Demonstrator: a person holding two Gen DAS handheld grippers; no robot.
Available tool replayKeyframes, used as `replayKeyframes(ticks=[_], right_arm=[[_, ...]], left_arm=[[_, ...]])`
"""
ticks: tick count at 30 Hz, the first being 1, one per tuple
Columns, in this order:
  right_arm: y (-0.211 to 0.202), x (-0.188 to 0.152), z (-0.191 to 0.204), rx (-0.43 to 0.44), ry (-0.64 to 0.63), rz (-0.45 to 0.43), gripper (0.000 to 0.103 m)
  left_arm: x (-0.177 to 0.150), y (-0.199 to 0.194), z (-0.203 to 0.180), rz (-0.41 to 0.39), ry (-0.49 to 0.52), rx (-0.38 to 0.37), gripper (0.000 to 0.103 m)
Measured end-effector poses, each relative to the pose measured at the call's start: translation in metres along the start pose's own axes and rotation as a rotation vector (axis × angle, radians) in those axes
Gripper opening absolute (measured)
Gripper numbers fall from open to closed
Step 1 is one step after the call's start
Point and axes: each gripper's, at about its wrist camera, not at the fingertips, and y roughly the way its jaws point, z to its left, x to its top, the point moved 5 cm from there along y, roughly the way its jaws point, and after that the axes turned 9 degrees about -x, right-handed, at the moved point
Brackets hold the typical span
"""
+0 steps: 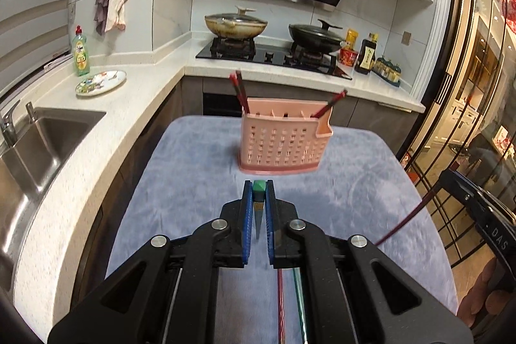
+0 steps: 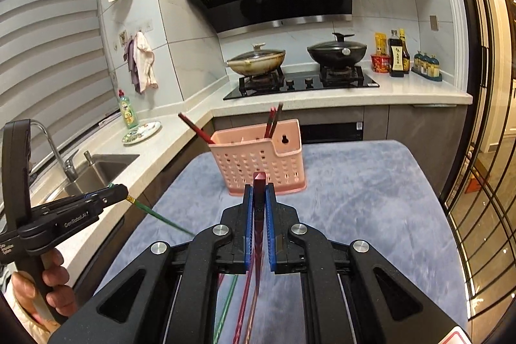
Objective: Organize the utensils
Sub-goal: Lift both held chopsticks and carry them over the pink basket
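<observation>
A pink slotted utensil holder [image 1: 280, 147] [image 2: 258, 163] stands on the blue cloth-covered table [image 1: 193, 166] [image 2: 371, 182], with red chopsticks [image 1: 240, 92] [image 2: 272, 121] leaning in both of its ends. My left gripper [image 1: 258, 192] [image 2: 124, 192] is shut on the thick end of a green chopstick [image 1: 258, 186] [image 2: 161, 216], lifted in front of the holder. My right gripper [image 2: 259, 192] [image 1: 446, 178] is shut on a dark red chopstick [image 2: 259, 182] [image 1: 406, 218], also raised near the holder. Under both grippers, a red and a green chopstick [image 1: 281, 305] [image 2: 225, 305] lie on the cloth.
A steel sink [image 1: 42, 137] with a tap is set into the white counter on the left, with a green dish soap bottle [image 1: 80, 54] and a patterned plate [image 1: 100, 82]. Behind the table is a hob with two lidded pans [image 1: 237, 24], then sauce bottles [image 1: 366, 54]. Glass doors [image 1: 467, 105] close the right side.
</observation>
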Motion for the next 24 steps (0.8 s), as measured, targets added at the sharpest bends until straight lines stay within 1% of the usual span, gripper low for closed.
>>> replayKeyframes(ticks=[8,14,15,17,20,24], right_arm=[[0.015,0.068,0.003,0.023,0.017,-0.090,0.008],[0.042,0.131,0.006,0.051,0.075,-0.157,0.008],[0.048,0.140,0.008,0.053,0.080,-0.164,0.008],[0.061,0.156,0.010,0.048,0.087,-0.181,0.008],[0.081,0.174,0.011,0.044,0.103,-0.196,0.008],[0.108,0.188,0.013,0.023,0.109,-0.202,0.008]], left_arm=[[0.071,-0.002,-0.010,-0.106,0.023,0.006,0.007],[0.133,-0.004,-0.016,-0.212,0.034,0.012,0.007],[0.147,-0.004,-0.017,-0.242,0.033,0.009,0.007],[0.166,-0.001,-0.016,-0.276,0.032,0.015,0.007],[0.189,0.012,-0.015,-0.305,0.039,0.033,0.007],[0.209,0.034,-0.012,-0.320,0.034,0.038,0.007]])
